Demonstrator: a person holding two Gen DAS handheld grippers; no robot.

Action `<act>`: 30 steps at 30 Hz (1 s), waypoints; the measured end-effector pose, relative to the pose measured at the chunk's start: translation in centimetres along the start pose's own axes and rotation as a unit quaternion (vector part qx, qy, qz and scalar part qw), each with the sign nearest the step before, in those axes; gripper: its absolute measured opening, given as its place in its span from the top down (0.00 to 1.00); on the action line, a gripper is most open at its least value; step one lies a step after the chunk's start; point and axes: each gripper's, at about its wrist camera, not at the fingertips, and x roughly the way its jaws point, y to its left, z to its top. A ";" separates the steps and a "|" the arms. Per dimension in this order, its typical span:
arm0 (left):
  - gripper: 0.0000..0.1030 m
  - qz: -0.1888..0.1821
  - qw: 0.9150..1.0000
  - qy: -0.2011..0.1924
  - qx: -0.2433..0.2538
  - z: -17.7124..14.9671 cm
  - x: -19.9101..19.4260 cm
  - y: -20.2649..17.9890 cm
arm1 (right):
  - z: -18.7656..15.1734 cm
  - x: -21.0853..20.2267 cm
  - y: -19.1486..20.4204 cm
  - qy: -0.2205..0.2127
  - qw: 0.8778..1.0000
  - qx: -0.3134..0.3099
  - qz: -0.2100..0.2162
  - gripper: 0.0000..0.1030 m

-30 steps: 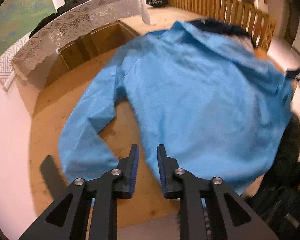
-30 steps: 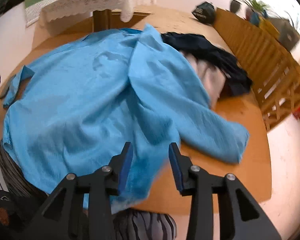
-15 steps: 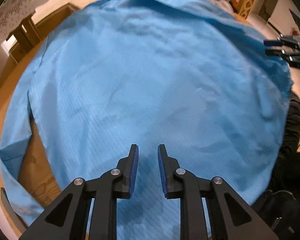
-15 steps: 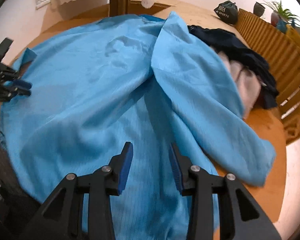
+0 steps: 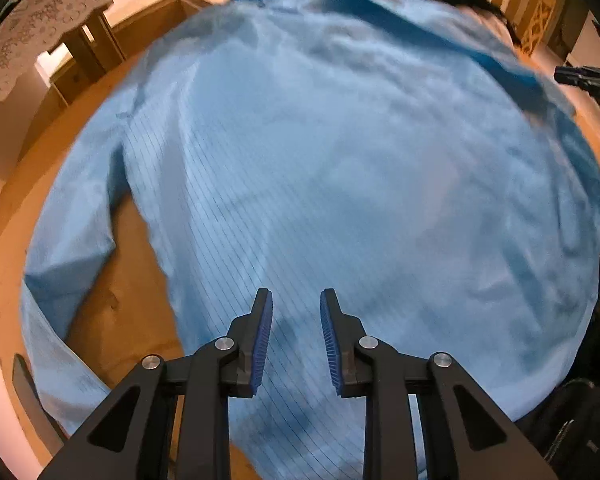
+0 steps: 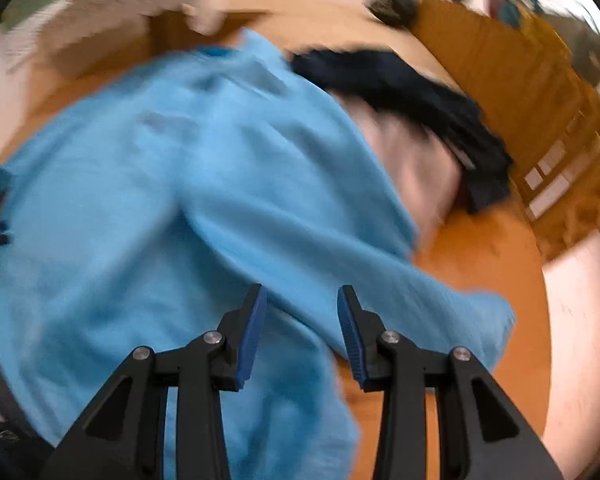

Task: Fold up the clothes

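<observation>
A light blue long-sleeved shirt (image 5: 340, 168) lies spread back-up over a round wooden table (image 5: 128, 312). Its left sleeve (image 5: 68, 240) bends along the table's left edge. My left gripper (image 5: 296, 320) hovers open over the shirt's lower hem with nothing between its fingers. In the blurred right wrist view the same shirt (image 6: 160, 200) fills the left, with one sleeve (image 6: 400, 292) folded across toward the right. My right gripper (image 6: 302, 320) is open above that sleeve and holds nothing. It also shows as a dark shape (image 5: 588, 78) at the right edge of the left wrist view.
A dark garment (image 6: 400, 92) and a pale one (image 6: 416, 164) lie piled at the far side of the table. A wooden slatted fence (image 6: 540, 120) runs behind it. A table with a lace cloth (image 5: 32, 36) stands at the back left.
Both grippers have pulled back and up from the shirt. The right gripper swings quickly, blurring its view, and sits nearer the folded sleeve. The shirt lies the same.
</observation>
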 end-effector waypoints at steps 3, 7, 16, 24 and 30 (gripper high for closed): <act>0.75 -0.013 1.000 -0.020 -0.014 0.7 -0.9 0.2 | 1.6 0.3 4.5 -0.023 0.998 -0.059 0.026 0.62; 0.75 -0.037 0.999 -0.024 -0.023 0.9 -0.6 -0.3 | 2.9 2.8 10.0 -0.029 0.990 -0.133 0.024 0.60; 0.75 -0.043 0.999 0.006 -0.008 -0.7 1.3 -1.3 | 3.4 6.6 11.8 -0.014 0.992 -0.123 0.035 0.60; 0.75 -0.039 0.999 0.019 -0.020 -2.3 1.5 -1.6 | 3.2 6.2 11.0 -0.013 0.994 -0.106 0.020 0.60; 0.70 -0.035 0.999 0.022 -0.030 -4.0 0.9 -1.6 | 3.2 6.1 11.3 -0.013 0.993 -0.112 0.024 0.60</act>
